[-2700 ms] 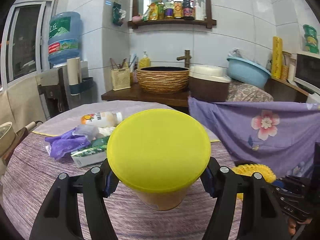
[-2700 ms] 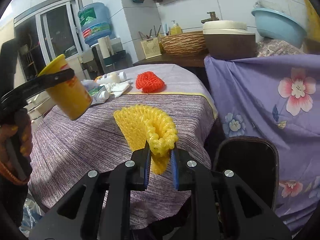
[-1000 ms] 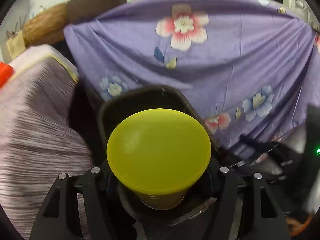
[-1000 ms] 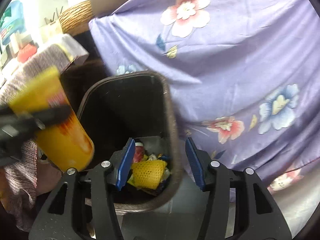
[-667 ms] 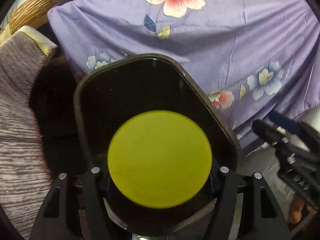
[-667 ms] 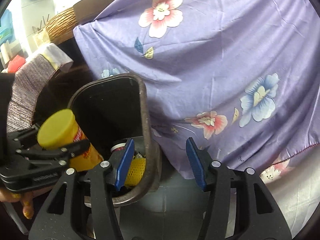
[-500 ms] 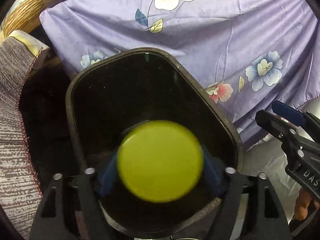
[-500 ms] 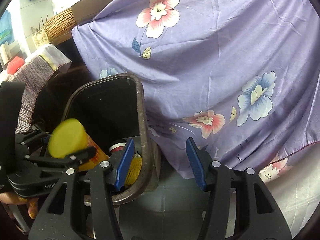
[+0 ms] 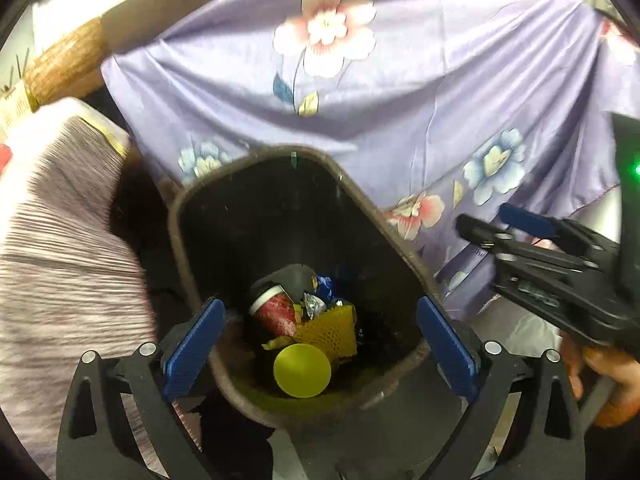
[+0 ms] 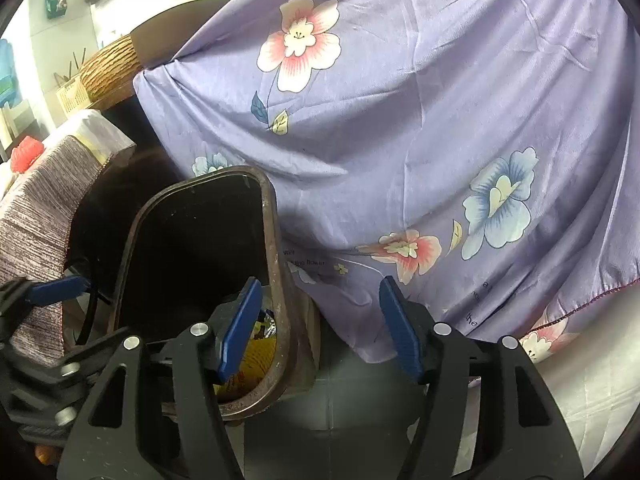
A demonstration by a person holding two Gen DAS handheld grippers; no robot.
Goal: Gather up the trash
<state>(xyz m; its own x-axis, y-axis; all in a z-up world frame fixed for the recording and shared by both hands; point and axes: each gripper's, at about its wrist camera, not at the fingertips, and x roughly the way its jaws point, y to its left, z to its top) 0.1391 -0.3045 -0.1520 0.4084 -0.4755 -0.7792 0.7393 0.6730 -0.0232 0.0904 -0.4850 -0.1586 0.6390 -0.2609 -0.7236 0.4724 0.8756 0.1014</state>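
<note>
A dark trash bin (image 9: pixel 402 256) stands on the floor below both grippers. Deep inside it lies the yellow-lidded cup (image 9: pixel 302 370), on a yellow foam net (image 9: pixel 330 330) and beside a red cup (image 9: pixel 274 312) and foil wrappers. My left gripper (image 9: pixel 316 346) hangs over the bin mouth, its jaws opening wide with nothing between the pads. My right gripper (image 10: pixel 318 326) is over the bin's right rim (image 10: pixel 276 248); its jaws are opening too and hold nothing. In the left wrist view the right gripper (image 9: pixel 508 222) shows at the right, held by a hand (image 9: pixel 612 384).
A purple flowered cloth (image 10: pixel 420 140) hangs behind and right of the bin. The table with its striped cloth (image 9: pixel 60 240) is at the left, with a red foam net (image 10: pixel 26 154) on it. A woven basin (image 10: pixel 108 68) sits far back. Grey floor (image 10: pixel 360 400) lies beside the bin.
My left gripper opened and the yellow-lidded cup dropped from it into the bin. My right gripper drew away to the right of the bin and spread a little wider.
</note>
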